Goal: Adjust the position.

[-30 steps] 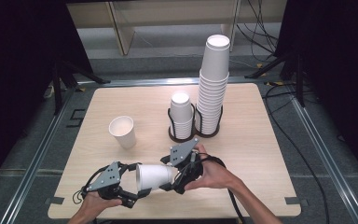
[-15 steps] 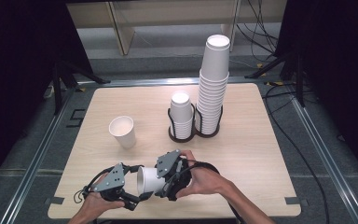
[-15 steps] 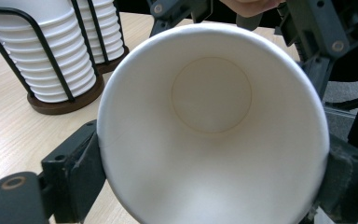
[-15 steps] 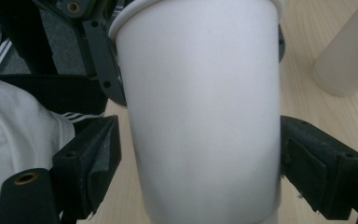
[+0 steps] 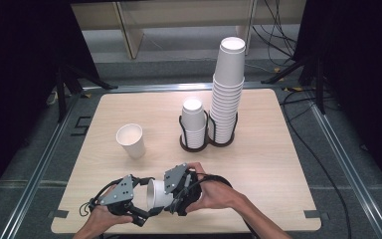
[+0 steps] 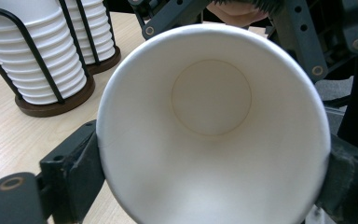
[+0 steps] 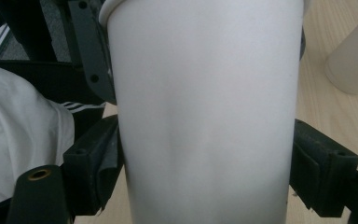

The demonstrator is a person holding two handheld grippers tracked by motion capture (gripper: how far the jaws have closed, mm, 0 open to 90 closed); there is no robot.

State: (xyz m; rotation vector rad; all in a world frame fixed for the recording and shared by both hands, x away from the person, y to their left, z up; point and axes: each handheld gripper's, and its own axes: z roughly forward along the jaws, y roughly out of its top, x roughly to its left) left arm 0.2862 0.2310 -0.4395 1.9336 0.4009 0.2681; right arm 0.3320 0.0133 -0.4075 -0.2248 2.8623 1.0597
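Mid-handoff: paper cup (image 5: 158, 193) lies sideways between the two grippers, off the table, left gripper (image 5: 138, 209) clamped across its rim end, right gripper (image 5: 176, 198) with jaws flanking the body. In the right gripper view the far jaw looks slightly clear of the wall, so I can't tell if it's gripping. Next, one side probably has to release before the cup goes anywhere.

We're looking straight into the mouth of a white paper cup (image 6: 212, 126), empty, round bottom facing us. Our left gripper (image 6: 212, 182) has its black jaws pressed against the rim on both sides. Behind it, two stacks of cups (image 6: 32, 51) sit in a black wire holder (image 6: 51, 100) on the wooden table (image 6: 9, 135).
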